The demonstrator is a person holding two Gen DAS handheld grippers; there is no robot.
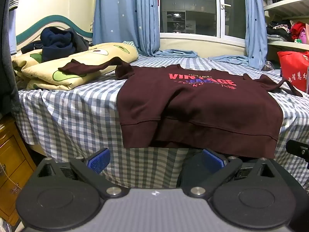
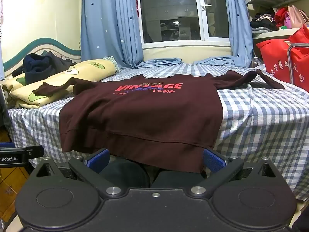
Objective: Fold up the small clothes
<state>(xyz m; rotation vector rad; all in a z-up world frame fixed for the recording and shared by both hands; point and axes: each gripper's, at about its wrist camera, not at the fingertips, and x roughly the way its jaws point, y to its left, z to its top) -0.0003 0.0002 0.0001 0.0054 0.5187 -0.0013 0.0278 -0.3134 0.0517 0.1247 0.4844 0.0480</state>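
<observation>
Sweatshirt count: one maroon sweatshirt [image 2: 143, 114], printed side up with "VINTAGE" lettering across the chest.
Sweatshirt place: it lies spread flat on the checked bed sheet [image 2: 260, 116], its hem hanging over the near edge of the bed, its neckline toward the window [image 2: 173, 11].
Sleeves: two; the left sleeve [image 1: 92, 66] reaches off the sweatshirt onto the yellow quilt, the right sleeve [image 2: 249, 78] lies crumpled on the sheet toward the red bag.
Left gripper [image 1: 155, 161]: jaws spread wide, nothing between the blue pads; it hovers just in front of the sweatshirt's hem, near its left corner, not touching.
Right gripper [image 2: 155, 159]: jaws spread wide, empty; it hovers just in front of the hem, toward its right corner.
Quilt: one folded yellow quilt [image 1: 58, 69] with green avocado prints, left of the sweatshirt, under the left sleeve's end.
Dark clothes: one heap of dark clothes [image 1: 58, 42] on top of the quilt, well apart from the sweatshirt.
Curtains: two blue curtains [image 2: 108, 23] with stars, flanking the window beyond the sweatshirt.
Red bags: at least one red bag [image 2: 282, 61] right of the sweatshirt, beside the right sleeve.
Shelves: shelves [image 2: 270, 23] with piled clothes beyond the red bag.
Cabinet: one wooden cabinet [image 1: 11, 164], below and left of the bed.
</observation>
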